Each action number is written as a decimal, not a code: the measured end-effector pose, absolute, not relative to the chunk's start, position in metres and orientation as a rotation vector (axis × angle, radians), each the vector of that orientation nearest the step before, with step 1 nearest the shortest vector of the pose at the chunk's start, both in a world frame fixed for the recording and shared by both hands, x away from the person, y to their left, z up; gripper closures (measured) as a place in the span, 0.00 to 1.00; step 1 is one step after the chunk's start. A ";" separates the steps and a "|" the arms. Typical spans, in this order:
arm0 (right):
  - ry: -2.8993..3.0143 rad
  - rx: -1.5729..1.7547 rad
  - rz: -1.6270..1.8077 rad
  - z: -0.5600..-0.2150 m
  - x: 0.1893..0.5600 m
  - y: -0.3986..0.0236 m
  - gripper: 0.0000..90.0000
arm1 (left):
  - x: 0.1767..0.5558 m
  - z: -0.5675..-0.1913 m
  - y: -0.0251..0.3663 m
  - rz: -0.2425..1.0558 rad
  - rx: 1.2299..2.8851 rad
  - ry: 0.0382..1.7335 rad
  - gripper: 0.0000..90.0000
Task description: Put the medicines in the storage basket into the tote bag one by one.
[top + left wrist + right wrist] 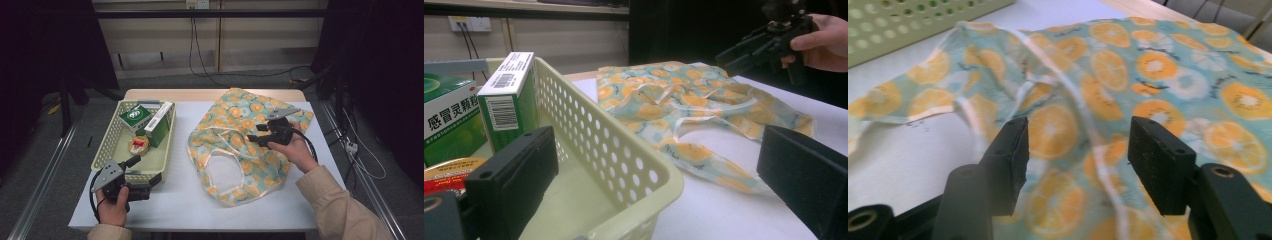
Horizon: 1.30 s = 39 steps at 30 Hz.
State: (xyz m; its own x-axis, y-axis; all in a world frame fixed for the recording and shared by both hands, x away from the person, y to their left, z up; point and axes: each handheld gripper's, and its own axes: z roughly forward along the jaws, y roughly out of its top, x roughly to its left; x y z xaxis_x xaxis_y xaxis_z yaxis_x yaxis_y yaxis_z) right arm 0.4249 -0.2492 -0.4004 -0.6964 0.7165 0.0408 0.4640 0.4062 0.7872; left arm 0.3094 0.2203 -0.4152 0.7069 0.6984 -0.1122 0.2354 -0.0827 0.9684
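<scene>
A thin cloth bag (245, 145) printed with orange slices lies crumpled flat on the white worktop (185, 200), its mouth open toward the person. It looks light, soft and floppy, likely to sag and fold when lifted, so the pale hem (1083, 110) or a handle strap (704, 120) seems the surest place to pinch. The right gripper (260, 132) hovers just above the bag's upper middle, its fingers (1010, 150) parted about halfway with nothing between them; in the right gripper view a fold and the hem run beneath the gap, just below and ahead of the fingertips, not touching. The left gripper (145, 172) rests well apart from the bag, at the near end of a pale green basket (107, 145), fingers (514, 180) spread wide and holding nothing, the basket rim between them. Inside the basket, beyond these fingers, stand two green boxes (147, 122) and a round tin (138, 145).
</scene>
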 end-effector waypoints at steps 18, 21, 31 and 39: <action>2.510 0.920 1.028 -0.452 0.409 -0.208 0.94 | 0.311 -0.415 0.218 0.453 1.648 0.763 0.03; 2.522 0.942 1.057 -0.452 0.410 -0.206 0.99 | 0.312 -0.417 0.217 0.447 1.653 0.762 0.03; 2.645 0.833 1.112 -0.455 0.396 -0.174 0.99 | 0.312 -0.416 0.218 0.452 1.659 0.759 0.03; 2.551 0.937 1.187 -0.438 0.410 -0.195 0.99 | 0.312 -0.416 0.218 0.452 1.654 0.761 0.03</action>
